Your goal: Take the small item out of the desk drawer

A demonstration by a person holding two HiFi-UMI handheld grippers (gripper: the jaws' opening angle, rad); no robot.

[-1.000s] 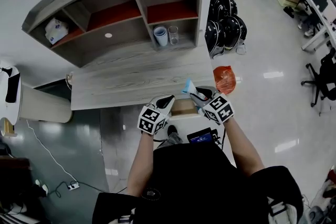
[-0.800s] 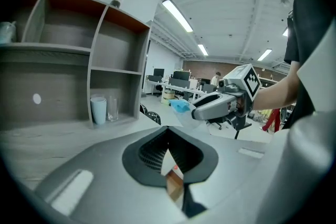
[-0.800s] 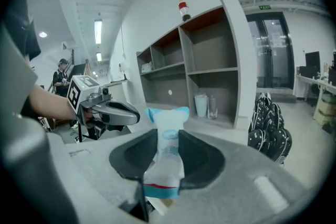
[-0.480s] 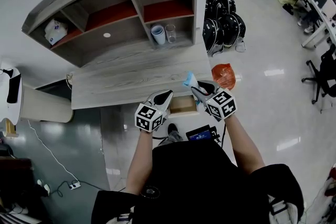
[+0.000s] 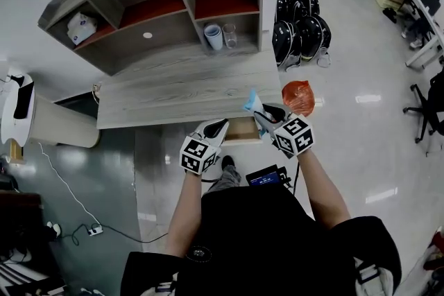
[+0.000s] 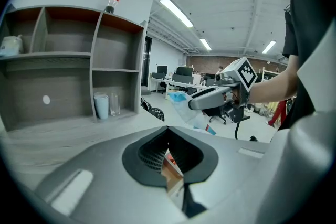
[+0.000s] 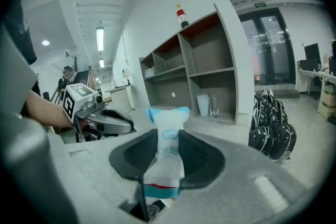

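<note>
Nothing much readable here tbh. The white pack (image 5: 81, 27) sitting in the shelf unit (image 5: 125, 45) on the left is too small to make out. Each gripper's cube is only showing black-and-white square markers, no words.

The left gripper (image 5: 216, 127) is hovering at the front edge of the desk (image 5: 173, 90). Its bare forearm is reaching straight forward, and its jaws are standing just a sliver apart with nothing between them. Right beside it, the drawer (image 5: 241, 128) is sitting pulled open under the desk edge.

The small packet (image 5: 250, 102) is already out of the drawer and up in the air just above it, near the desk's right front corner. It's white with blue ends and some faint blue print I can't read. The right gripper (image 5: 259, 116) is pinching it around the middle with both jaws pressing its sides, so the packet is sticking up past the tips. That forearm is angling in from the right, and the 2 grippers are sitting near each other but apart.

Further right, an orange bag (image 5: 298, 99) is lying on the floor, with black helmets (image 5: 305, 31) behind it.
</note>
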